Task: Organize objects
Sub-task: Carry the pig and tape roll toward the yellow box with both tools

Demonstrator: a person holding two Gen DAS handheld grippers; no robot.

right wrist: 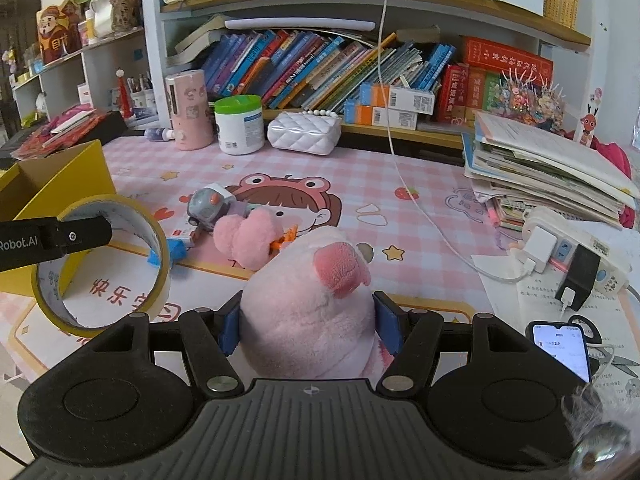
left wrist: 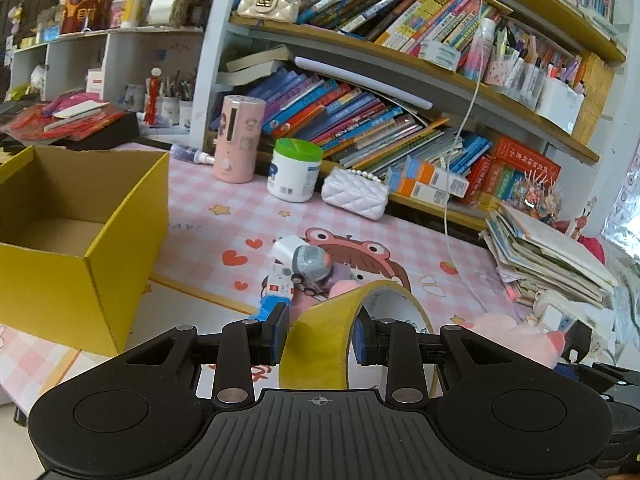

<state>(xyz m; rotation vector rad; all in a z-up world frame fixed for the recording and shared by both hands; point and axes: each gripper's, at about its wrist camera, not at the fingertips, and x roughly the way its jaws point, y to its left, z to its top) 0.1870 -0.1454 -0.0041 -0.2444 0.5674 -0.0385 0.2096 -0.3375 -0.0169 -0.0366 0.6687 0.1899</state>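
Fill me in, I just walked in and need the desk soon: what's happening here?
A person is tidying the desk with two handheld grippers. The left gripper is clamped on the wall of a yellow tape roll, held near the open yellow box. The right gripper grips a pink plush. Small toys lie on the mat.

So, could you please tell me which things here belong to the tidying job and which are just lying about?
In the job:
- yellow tape roll, held by the left gripper
- pink plush toy, held by the right gripper
- yellow box
- small grey toy

Lying about:
- white quilted purse
- green-lidded tub
- power strip
- phone
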